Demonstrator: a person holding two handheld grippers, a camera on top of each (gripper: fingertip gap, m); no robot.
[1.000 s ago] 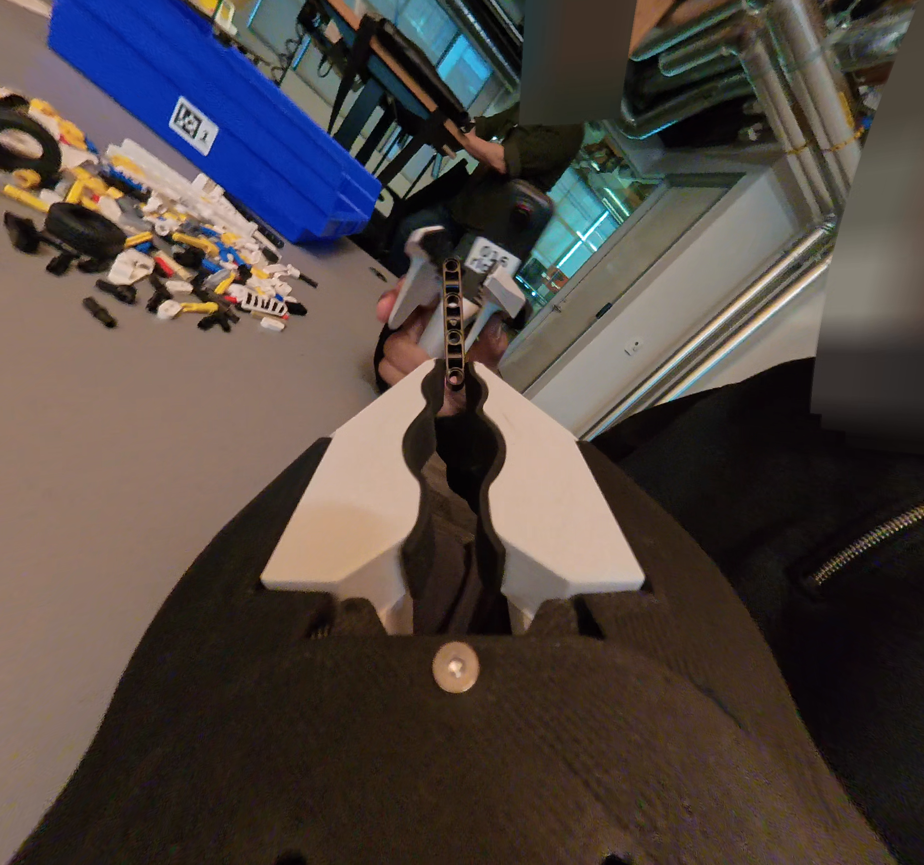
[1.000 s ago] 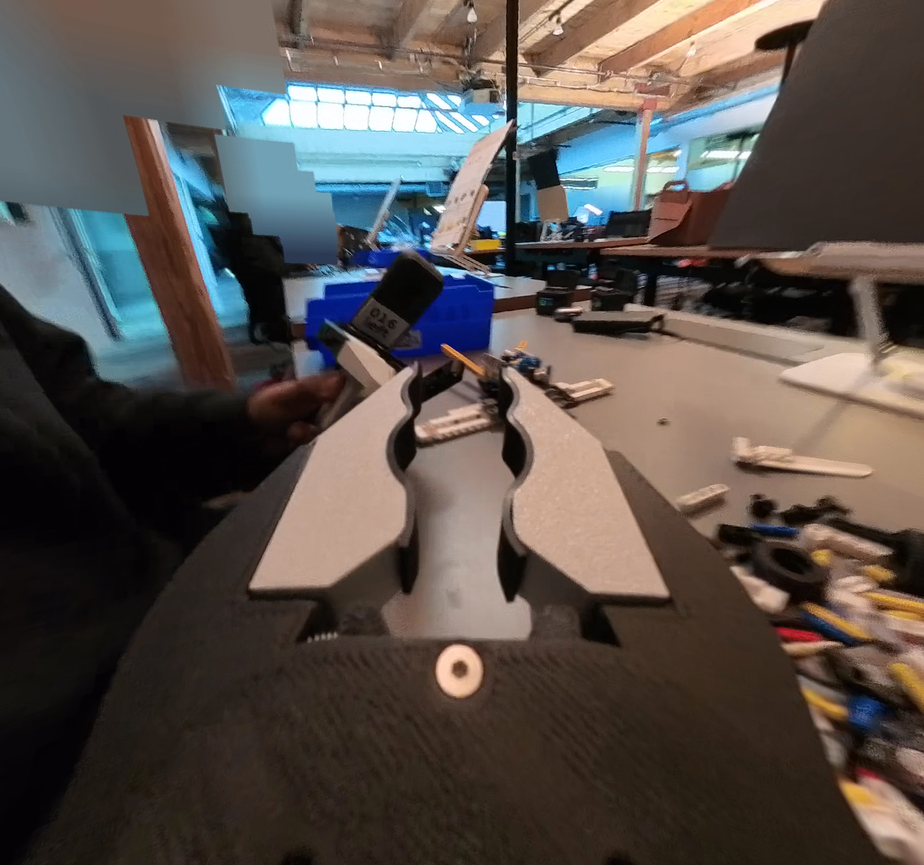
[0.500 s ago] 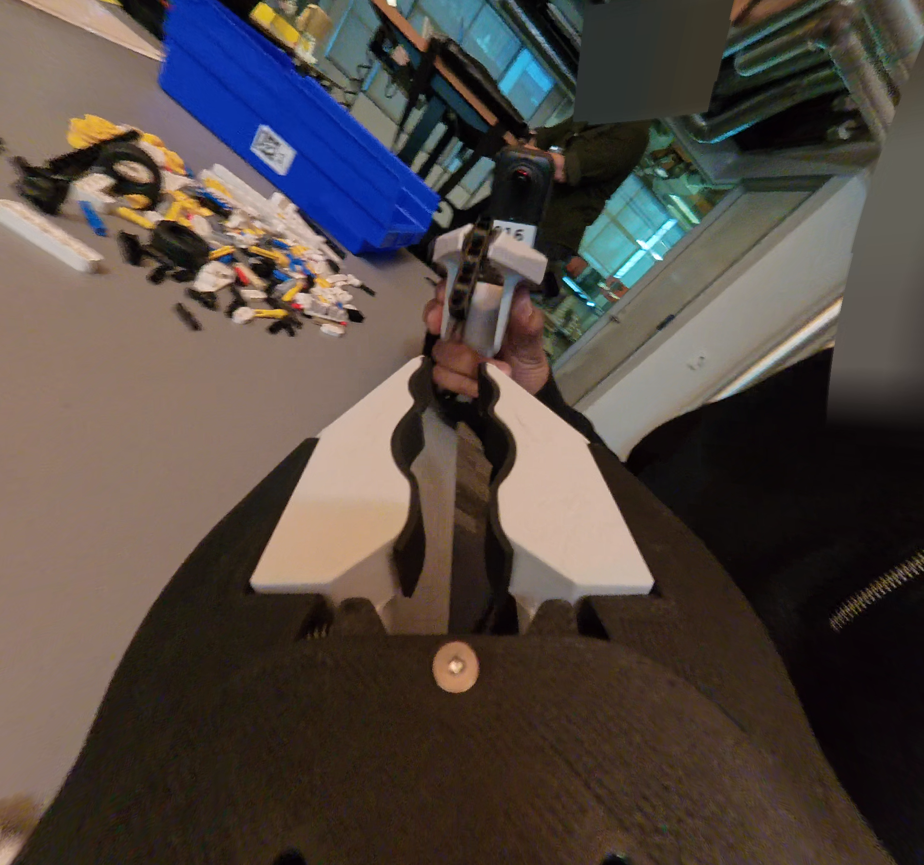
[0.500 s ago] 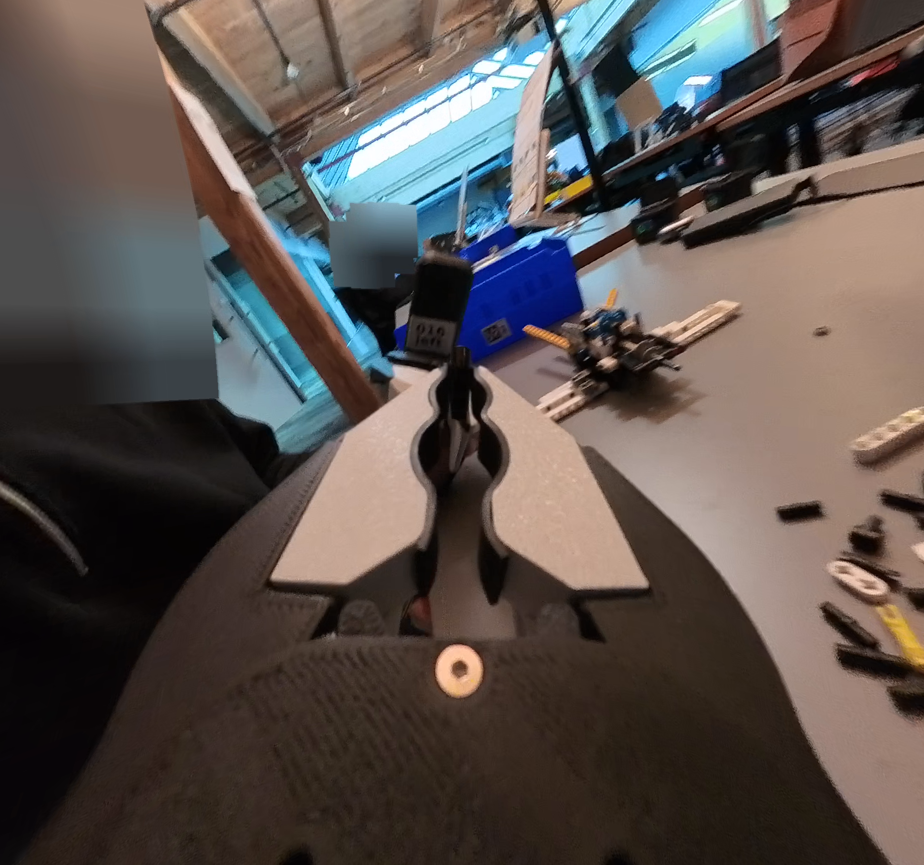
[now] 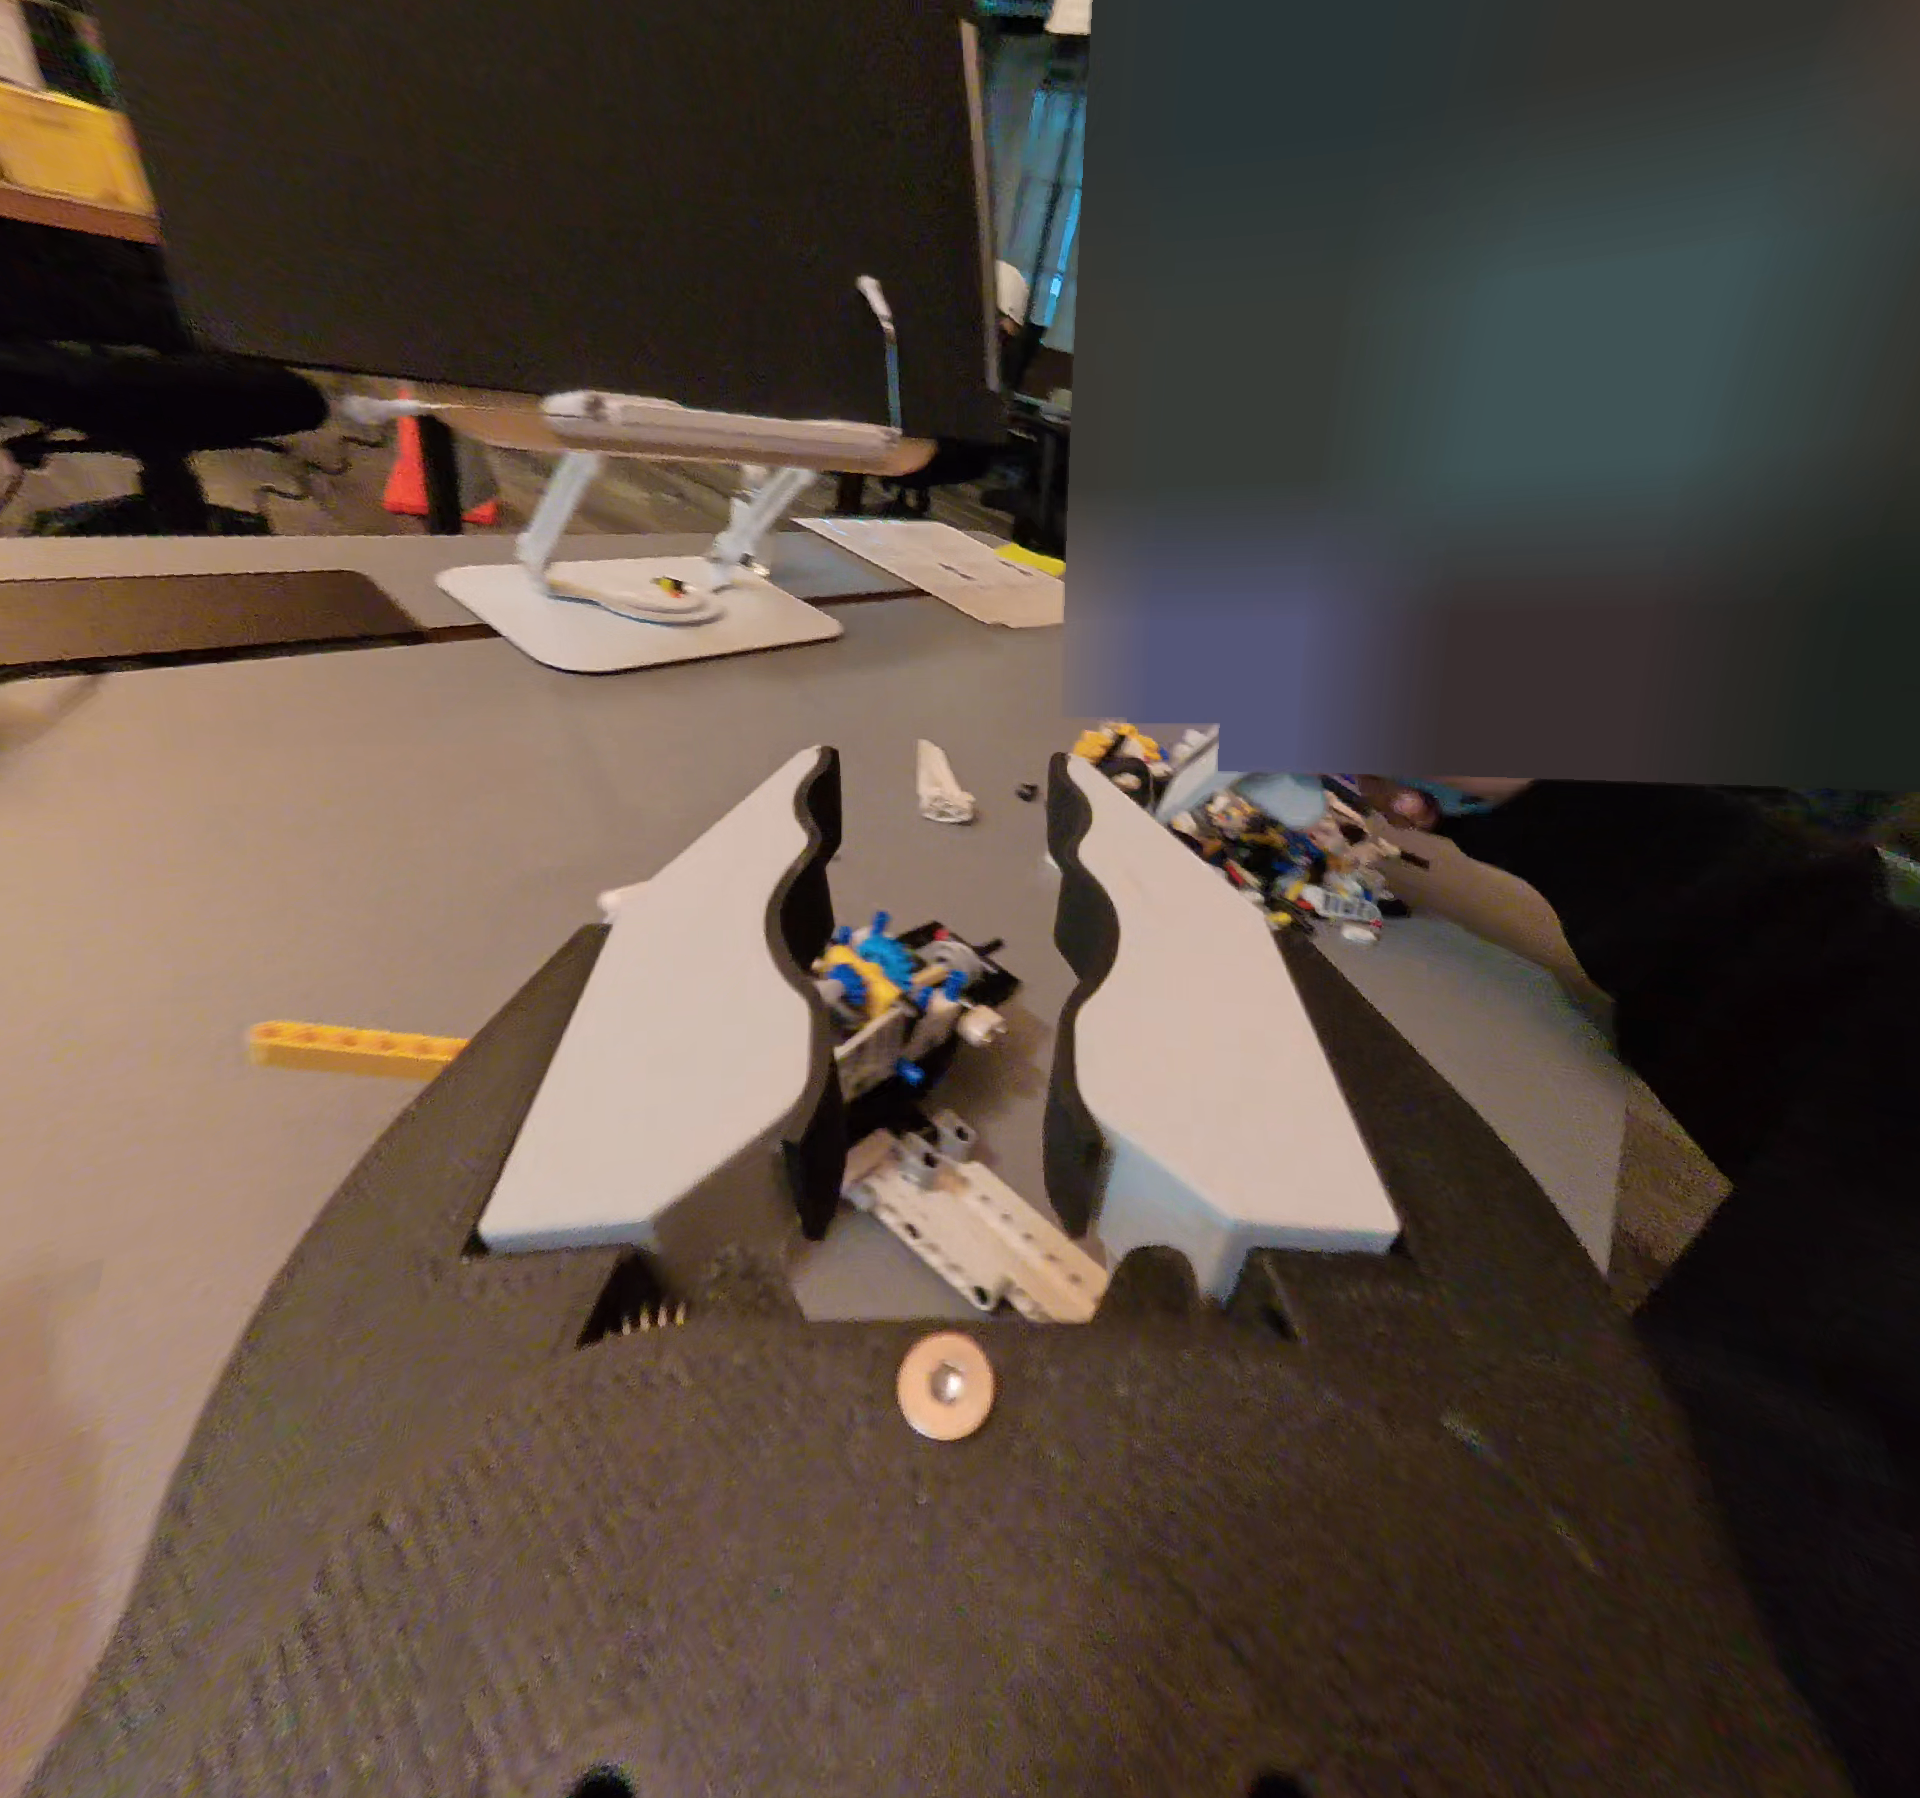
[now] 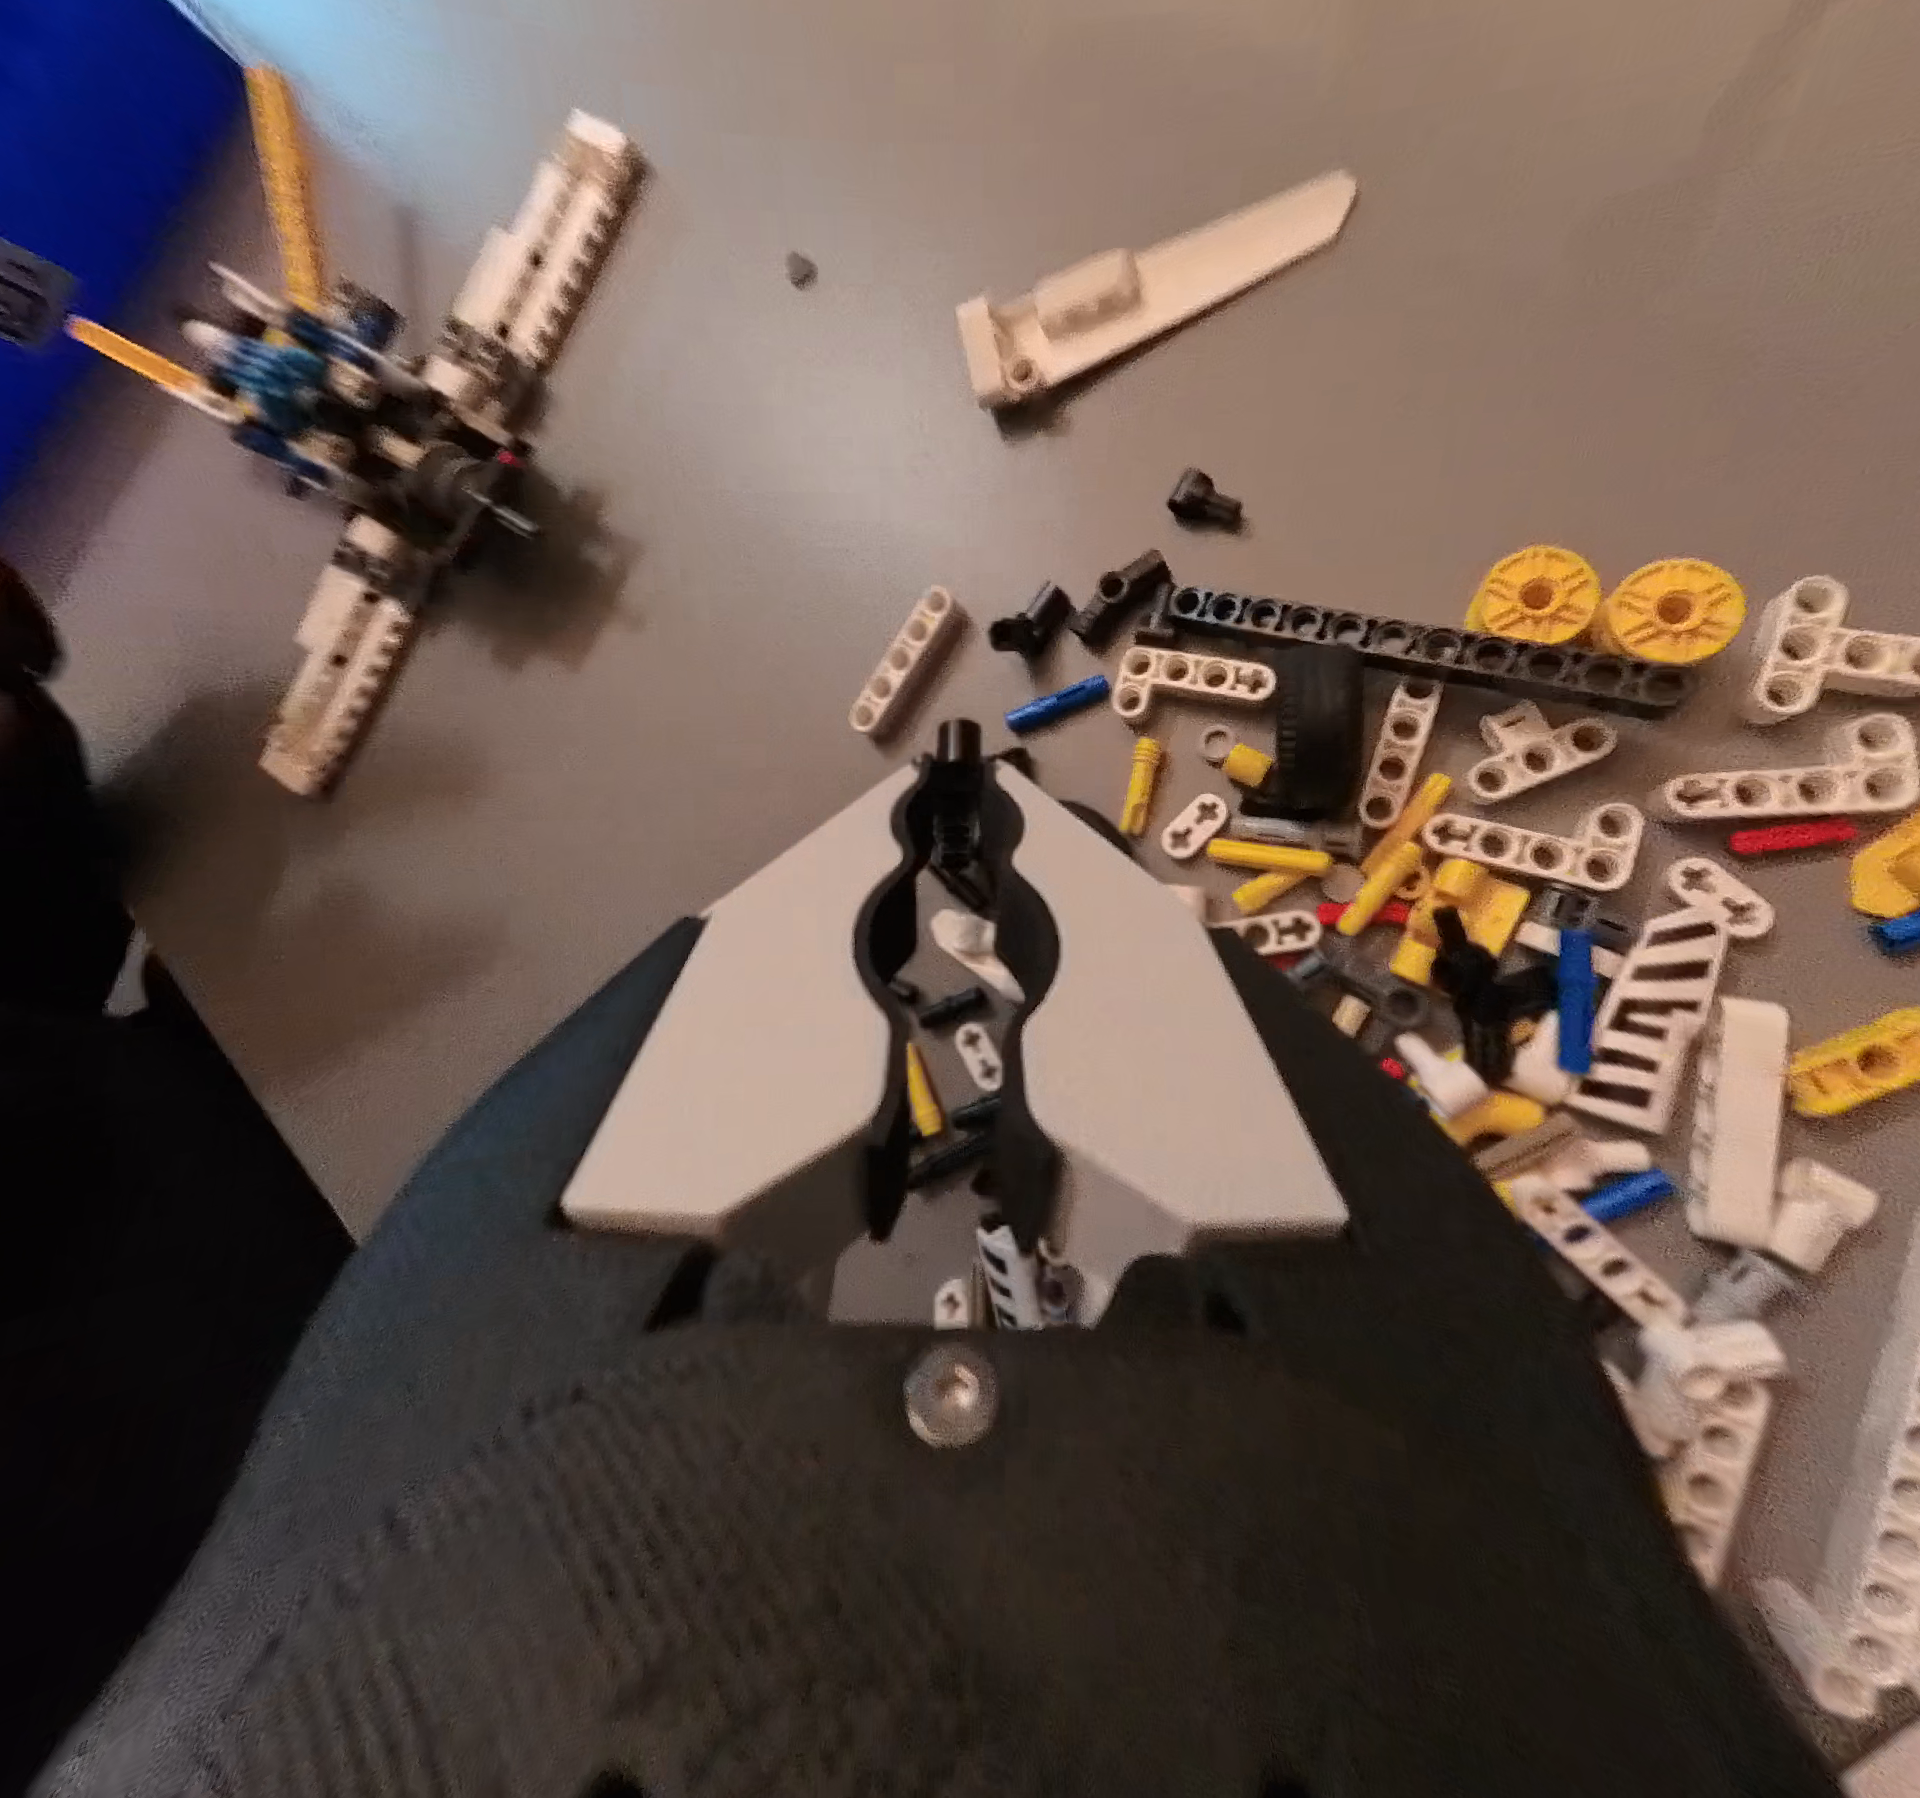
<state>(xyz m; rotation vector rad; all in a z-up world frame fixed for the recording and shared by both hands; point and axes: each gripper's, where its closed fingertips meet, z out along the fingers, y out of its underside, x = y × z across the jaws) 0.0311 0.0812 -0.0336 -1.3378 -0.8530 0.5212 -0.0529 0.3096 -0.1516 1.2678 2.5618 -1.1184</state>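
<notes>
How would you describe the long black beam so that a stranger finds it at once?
Look at the pile of loose parts on the grey table. Along its far edge lies the long black beam, beside two yellow wheels. It is the pile's longest black piece.

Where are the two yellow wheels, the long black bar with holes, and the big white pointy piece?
yellow wheels (image 6: 1538,595): right wrist view, left wheel's hub.
long black bar (image 6: 1455,652): right wrist view, mid-length.
white pointy piece (image 6: 1153,294): right wrist view, its middle.

L hand-held gripper (image 5: 940,782) open, bare | over brick assembly (image 5: 904,1000) | grey table (image 5: 312,813)
</notes>
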